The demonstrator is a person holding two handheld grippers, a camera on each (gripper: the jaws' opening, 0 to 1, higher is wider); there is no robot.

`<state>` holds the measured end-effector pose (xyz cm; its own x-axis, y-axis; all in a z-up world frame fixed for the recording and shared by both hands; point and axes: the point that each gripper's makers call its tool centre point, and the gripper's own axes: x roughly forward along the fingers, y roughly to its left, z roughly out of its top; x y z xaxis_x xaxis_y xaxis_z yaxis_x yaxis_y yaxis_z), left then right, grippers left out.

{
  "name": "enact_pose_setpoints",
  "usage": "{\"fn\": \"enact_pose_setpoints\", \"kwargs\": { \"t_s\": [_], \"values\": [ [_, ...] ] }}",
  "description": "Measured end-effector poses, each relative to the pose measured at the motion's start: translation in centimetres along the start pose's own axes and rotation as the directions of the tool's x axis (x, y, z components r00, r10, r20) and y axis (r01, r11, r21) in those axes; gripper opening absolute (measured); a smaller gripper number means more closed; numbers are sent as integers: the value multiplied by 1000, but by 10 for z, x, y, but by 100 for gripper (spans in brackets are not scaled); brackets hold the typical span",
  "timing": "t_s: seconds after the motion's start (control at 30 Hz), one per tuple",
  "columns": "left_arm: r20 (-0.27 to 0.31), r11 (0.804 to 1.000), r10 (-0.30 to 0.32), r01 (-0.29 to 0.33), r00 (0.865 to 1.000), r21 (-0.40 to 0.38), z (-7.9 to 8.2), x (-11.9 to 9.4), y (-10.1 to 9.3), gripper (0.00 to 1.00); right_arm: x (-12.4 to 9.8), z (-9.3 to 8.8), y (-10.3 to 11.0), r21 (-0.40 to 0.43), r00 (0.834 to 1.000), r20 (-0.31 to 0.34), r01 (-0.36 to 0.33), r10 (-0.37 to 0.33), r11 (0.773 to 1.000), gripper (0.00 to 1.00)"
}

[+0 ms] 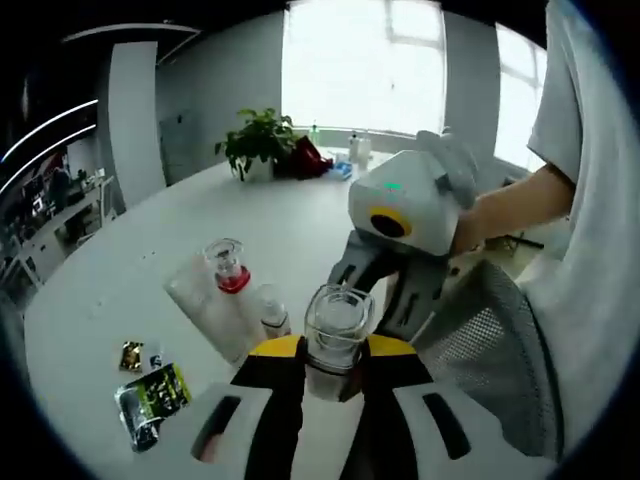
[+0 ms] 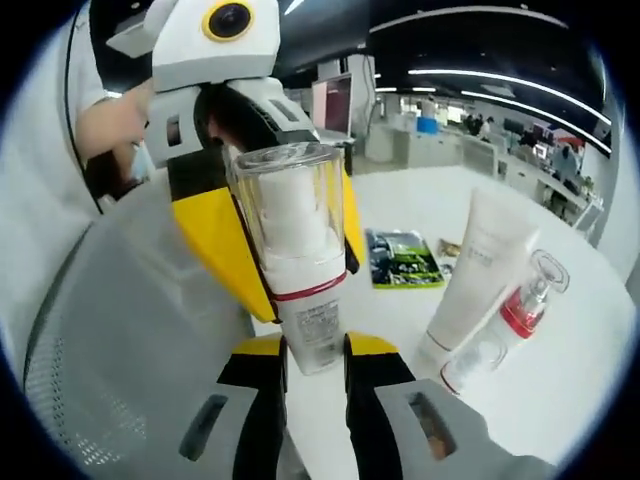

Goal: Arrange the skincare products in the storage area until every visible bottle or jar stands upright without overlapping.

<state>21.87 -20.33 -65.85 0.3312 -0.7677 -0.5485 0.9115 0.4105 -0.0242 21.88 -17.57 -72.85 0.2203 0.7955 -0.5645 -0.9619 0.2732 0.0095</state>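
I hold one clear-capped bottle [image 2: 297, 265] up in the air, above the white table [image 1: 120, 290]. My right gripper [image 2: 315, 365] squeezes its bottom end, and my left gripper [image 1: 332, 362] squeezes it too. On the table, a white tube [image 2: 480, 275] and a red-collared bottle [image 2: 515, 315] lie down, touching. Nothing looks stood up yet, so most of the job is left, I think.

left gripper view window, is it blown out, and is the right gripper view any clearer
Left gripper view: the window is washed out white, leaving the plant backlit and dark. Right gripper view: evenly lit, with the label on the bottle soft up close and fisheye bending the ceiling lights.
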Motion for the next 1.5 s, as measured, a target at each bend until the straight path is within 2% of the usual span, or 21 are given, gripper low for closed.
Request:
{"fn": "enact_pose_setpoints", "kwargs": {
  "t_s": [0.27,0.53,0.63,0.8,1.07,1.37,1.5],
  "values": [
    [-56,1000,-15,15,998,-1,-22,20,8,22,15,-23,-6,15,999,-46,-12,13,1000,21],
    [-105,999,4,1,994,46,-44,41,17,22,31,-48,-18,1,997,-82,10,-10,1000,21],
    [-115,998,13,-6,993,61,-56,49,22,22,37,-58,-22,-12,994,-104,15,-16,1000,21],
    [-125,998,15,-8,992,60,-66,56,27,22,43,-69,-25,-17,992,-127,25,-27,1000,21],
    [-132,998,12,-5,991,58,-74,63,31,22,49,-78,-28,-28,990,-135,37,-41,999,22],
    [-106,999,0,5,994,47,-70,66,35,22,46,-75,-33,-9,993,-103,57,-58,998,23],
    [-102,999,-12,17,995,45,-68,67,35,22,42,-78,-34,17,994,-90,66,-64,998,28]
  ]
}}
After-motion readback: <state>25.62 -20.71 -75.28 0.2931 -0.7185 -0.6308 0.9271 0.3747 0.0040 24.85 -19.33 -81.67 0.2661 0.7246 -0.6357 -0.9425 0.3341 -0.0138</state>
